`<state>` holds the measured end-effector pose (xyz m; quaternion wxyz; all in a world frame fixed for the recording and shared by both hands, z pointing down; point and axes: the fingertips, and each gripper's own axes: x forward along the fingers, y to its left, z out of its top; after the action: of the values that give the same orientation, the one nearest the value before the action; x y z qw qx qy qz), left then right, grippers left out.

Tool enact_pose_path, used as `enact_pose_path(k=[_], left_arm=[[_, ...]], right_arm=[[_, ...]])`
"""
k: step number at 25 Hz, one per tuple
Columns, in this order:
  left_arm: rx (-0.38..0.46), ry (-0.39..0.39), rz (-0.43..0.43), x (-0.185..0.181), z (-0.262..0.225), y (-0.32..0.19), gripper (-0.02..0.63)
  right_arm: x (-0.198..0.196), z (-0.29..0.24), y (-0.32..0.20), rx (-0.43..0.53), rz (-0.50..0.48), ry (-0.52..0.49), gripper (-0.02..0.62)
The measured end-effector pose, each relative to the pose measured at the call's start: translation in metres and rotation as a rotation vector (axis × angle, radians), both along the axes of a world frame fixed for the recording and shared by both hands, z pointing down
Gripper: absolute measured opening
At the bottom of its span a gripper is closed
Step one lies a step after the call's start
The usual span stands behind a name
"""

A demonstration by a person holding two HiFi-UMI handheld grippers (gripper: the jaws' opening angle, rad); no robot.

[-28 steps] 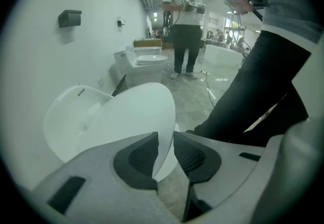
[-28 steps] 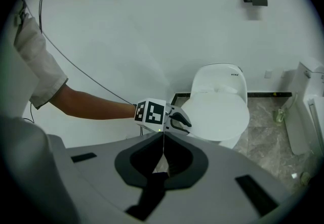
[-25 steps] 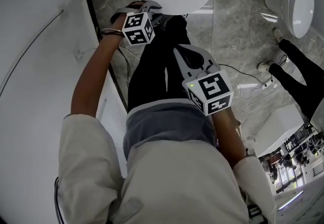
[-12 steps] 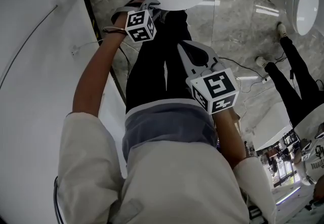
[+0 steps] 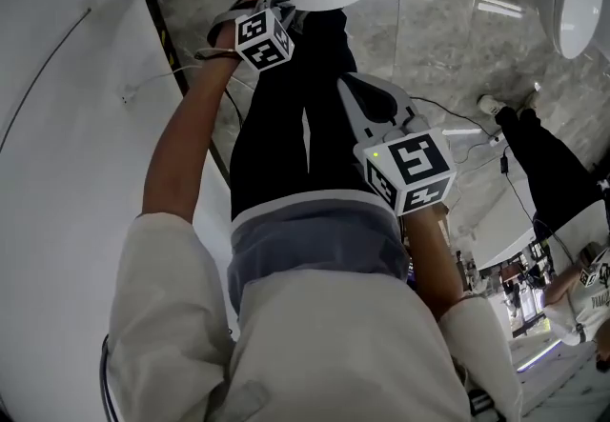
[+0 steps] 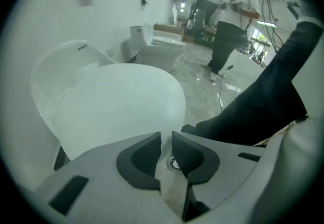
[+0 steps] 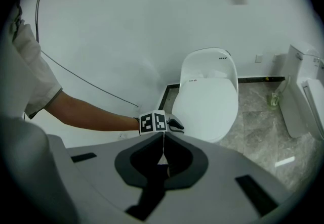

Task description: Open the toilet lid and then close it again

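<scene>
Against the white wall [image 7: 126, 41]: the glossy white oval plastic toilet lid [image 7: 210, 104] lies flat and closed, its front end pointing out over the grey marble floor [image 5: 448, 39]. Nothing is lifted yet.
Lid look: a smooth, gently domed shell with no marks that I can see and a thin rim all round. The white back section rises behind it.
Lid feel: I'd call it light, stiff and slick. It looks hinged at the rear, so it should swing up rather than lift off, and if let go on the way down it could slam.
Where to grab: the front rim, farthest from the hinge, with a tip hooked under the lip or a pinch on the thin edge. The domed top offers no purchase.
Left tool [image 6: 166, 136]: right at the lid's front-left rim, though I can't tell whether it touches. Its jaws have just been closing to a narrow gap, with nothing between them, only floor showing through.
Right tool [image 7: 163, 134]: held back over the person's black trousers [image 5: 286, 144], well apart from the lid, jaws together and empty.
</scene>
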<state>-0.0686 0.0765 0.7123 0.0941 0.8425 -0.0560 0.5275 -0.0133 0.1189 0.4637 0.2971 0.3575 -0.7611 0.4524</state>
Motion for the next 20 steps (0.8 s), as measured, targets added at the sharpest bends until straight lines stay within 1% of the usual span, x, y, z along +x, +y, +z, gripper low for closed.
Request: enact_pose_path(k=[1, 3, 5, 16, 20], left_arm=[[-0.013, -0.006, -0.041, 0.001, 0.003, -0.002, 0.048], [-0.043, -0.020, -0.110, 0.001, 0.010, -0.002, 0.033], [-0.057, -0.039, -0.145, 0.000, 0.019, -0.001, 0.029], [-0.021, -0.192, -0.212, -0.005, 0.069, -0.002, 0.024], [-0.007, -0.205, -0.225, -0.004, 0.072, -0.002, 0.023]], right_arm=[[0.000, 0.001, 0.001, -0.005, -0.003, -0.001, 0.011], [0.000, 0.003, 0.004, -0.013, -0.008, -0.002, 0.011], [-0.002, 0.005, 0.005, -0.015, -0.010, -0.002, 0.011], [0.005, 0.021, 0.009, -0.045, 0.005, 0.009, 0.011], [0.011, 0.022, 0.011, -0.048, 0.010, 0.012, 0.011]])
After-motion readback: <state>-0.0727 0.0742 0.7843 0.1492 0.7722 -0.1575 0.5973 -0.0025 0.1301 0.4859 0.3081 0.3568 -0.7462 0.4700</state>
